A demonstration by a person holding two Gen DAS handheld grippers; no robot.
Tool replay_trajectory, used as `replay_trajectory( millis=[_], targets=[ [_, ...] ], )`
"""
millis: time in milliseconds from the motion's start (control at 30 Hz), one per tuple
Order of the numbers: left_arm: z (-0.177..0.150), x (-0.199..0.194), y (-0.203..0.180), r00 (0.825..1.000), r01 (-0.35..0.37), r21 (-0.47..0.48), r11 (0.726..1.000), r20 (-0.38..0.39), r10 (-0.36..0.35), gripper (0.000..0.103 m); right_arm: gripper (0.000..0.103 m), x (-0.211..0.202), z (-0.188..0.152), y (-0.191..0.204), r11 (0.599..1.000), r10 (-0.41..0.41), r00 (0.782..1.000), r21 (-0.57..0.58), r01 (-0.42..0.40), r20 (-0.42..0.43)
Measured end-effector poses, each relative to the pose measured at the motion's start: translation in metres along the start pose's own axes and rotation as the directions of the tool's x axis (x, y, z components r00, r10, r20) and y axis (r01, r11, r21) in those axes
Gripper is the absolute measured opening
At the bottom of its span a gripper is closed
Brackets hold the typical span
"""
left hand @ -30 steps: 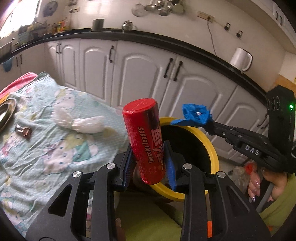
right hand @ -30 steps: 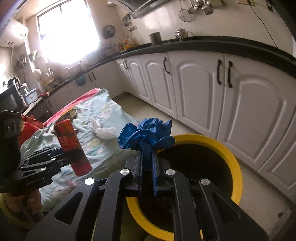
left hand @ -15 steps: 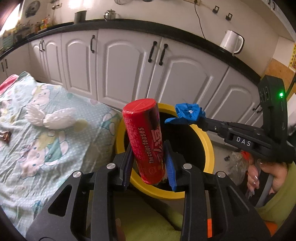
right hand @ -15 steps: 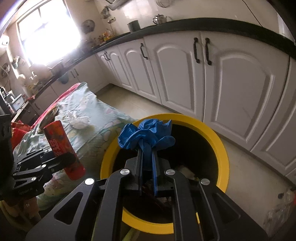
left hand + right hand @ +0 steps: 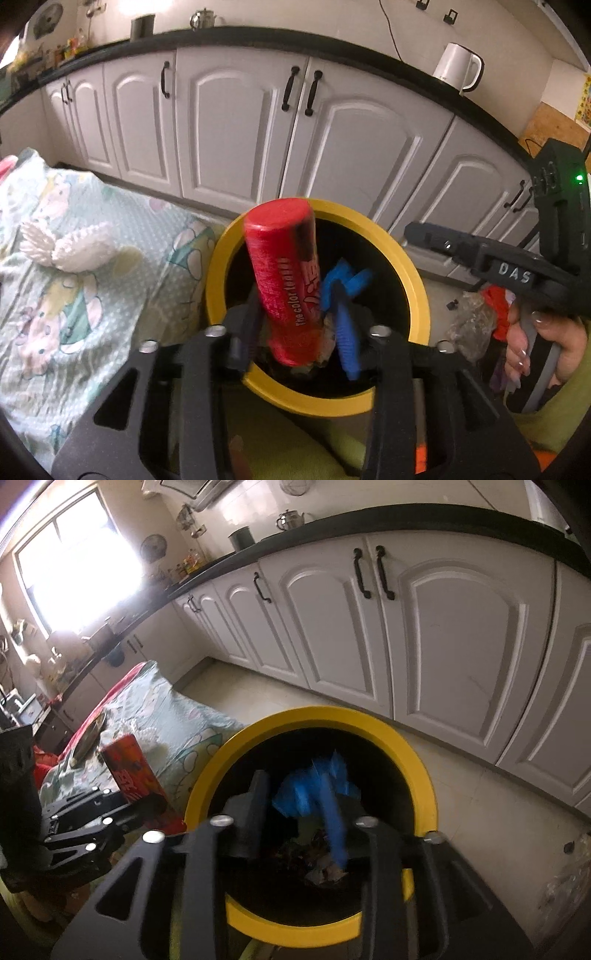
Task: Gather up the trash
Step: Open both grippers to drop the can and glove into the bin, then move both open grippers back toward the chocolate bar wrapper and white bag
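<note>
Kitchen floor spot, white cabinets (image 5: pixel 236 122) under a black counter running 9 to 3 o'clock, white kettle (image 5: pixel 457 66) up at 2 o'clock. Bed with a pale cartoon-print cover (image 5: pixel 85 295) sits at 9 o'clock, white crumpled tissue (image 5: pixel 70 247) lying on it.

Bin: yellow-rimmed bin (image 5: pixel 415 280), black inside, right at the foot of the bed cover. Bottom holds mixed crumpled wrappers, too dark and blurred to identify. Blue glove (image 5: pixel 314 790) is inside the rim line, apart from both pads, motion-blurred.

Right gripper (image 5: pixel 299 812): jaws spread wide, nothing between them, blue pad (image 5: pixel 334 830) visible on one finger. Positioned directly over the bin mouth.

Left gripper (image 5: pixel 295 332): jaws parted, gap visible on both sides of the red tube can (image 5: pixel 286 280). Can't tell if either pad touches it, frame is smeared.

Can: over the bin opening, between the left fingers. Long axis near vertical, top cap tipped toward 11 o'clock, base pointing down into the bin. Label text runs along the length.

From the right wrist view the can shows at 9 o'clock, at the bin rim.
</note>
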State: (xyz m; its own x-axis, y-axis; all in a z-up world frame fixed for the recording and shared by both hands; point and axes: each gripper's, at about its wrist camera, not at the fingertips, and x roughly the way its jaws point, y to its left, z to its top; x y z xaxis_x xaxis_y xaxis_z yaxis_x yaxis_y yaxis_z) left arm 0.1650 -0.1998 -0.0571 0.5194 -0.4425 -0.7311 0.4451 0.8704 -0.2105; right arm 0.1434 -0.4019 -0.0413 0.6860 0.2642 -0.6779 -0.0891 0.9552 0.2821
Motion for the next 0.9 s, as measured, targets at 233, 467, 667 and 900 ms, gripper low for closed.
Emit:
replay_trajectory(
  millis=[233,467,667,900],
  targets=[
    [-0.003,-0.009,0.019,1.000,-0.011,-0.079,0.997,0.016,0.012,0.085,0.045,-0.005,0.003,-0.005,0.999,-0.009,0.999,0.032,0.008,0.034],
    [-0.007,-0.041,0.049,0.986,-0.129,-0.151,0.980,0.085,0.143,0.092,0.059,-0.010,0.007,0.018,1.000,0.009,0.997,-0.022,-0.008,0.074],
    [-0.012,-0.072,0.084,0.947,-0.253,-0.207,0.945,0.147,0.285,0.092,0.065,-0.006,0.011,0.060,0.990,0.057,0.995,-0.135,-0.045,0.086],
    [-0.019,-0.101,0.128,0.904,-0.330,-0.292,0.898,0.176,0.389,0.092,0.065,0.005,0.016,0.112,0.962,0.112,0.991,-0.257,-0.092,0.067]
  ],
)
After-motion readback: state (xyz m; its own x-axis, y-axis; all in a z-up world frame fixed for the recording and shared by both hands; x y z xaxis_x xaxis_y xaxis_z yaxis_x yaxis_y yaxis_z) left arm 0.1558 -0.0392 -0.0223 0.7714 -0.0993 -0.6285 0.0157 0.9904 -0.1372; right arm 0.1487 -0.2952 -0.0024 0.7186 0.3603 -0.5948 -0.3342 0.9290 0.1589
